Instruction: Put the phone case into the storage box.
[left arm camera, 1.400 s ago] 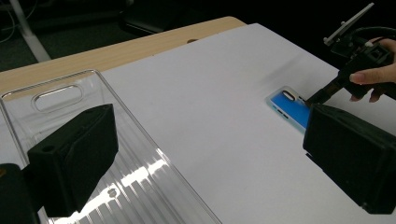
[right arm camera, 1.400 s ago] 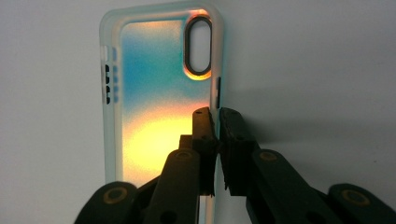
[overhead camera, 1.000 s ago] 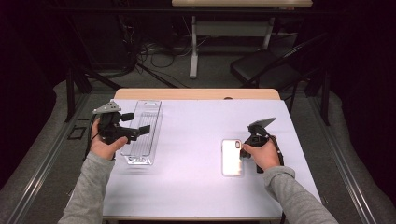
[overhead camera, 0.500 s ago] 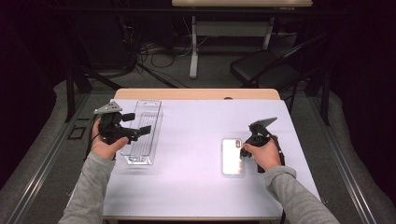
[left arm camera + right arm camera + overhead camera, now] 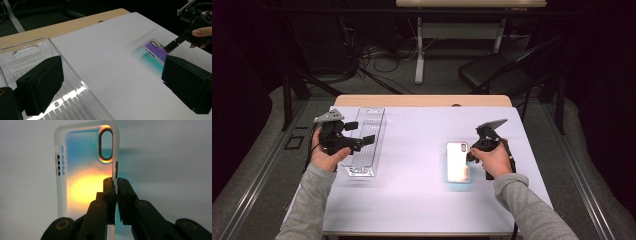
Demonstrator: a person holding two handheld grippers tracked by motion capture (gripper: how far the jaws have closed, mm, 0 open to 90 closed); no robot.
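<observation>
The right gripper pinches the side wall of the phone case, hiding its lower end, while the left gripper gapes above the clear tray.

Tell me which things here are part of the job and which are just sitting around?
Part of the job:
- phone case, its edge pinched by the right gripper
- clear plastic tray, with the open left gripper over it

Just sitting around:
- black chair behind the table
- cables on the floor

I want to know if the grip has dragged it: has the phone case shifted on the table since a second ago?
No. The phone case lies at the same spot between the clear tray and the table's right edge.
</observation>
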